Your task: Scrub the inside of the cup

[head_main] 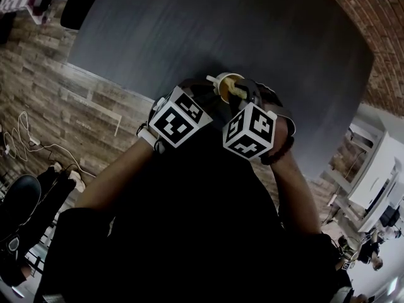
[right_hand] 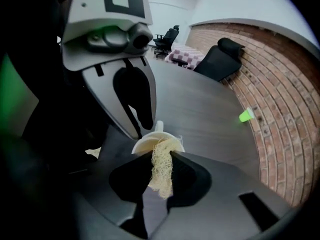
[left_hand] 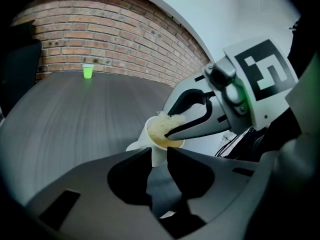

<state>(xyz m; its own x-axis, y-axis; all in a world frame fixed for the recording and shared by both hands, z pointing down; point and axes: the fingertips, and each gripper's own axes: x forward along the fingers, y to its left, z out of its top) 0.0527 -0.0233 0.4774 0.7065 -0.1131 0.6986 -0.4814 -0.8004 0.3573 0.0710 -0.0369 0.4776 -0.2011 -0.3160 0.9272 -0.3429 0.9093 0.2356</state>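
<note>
Dim light leaves the head view murky, its grey table (head_main: 189, 36) flat and dull. Both gripper views bend the brick wall (left_hand: 115, 39) into an arc (fisheye distortion), corners vignetted black, while the white wall (left_hand: 240, 14) glows brightest, nearly washed out.

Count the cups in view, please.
2. A white cup is clamped in the left hand-held gripper; a green cup stands on the table by the brick wall.

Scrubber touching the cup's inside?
Touching. Left gripper view shows the scrubber, pinched in the right claw, pushed into the cup mouth, against its rim.
</note>
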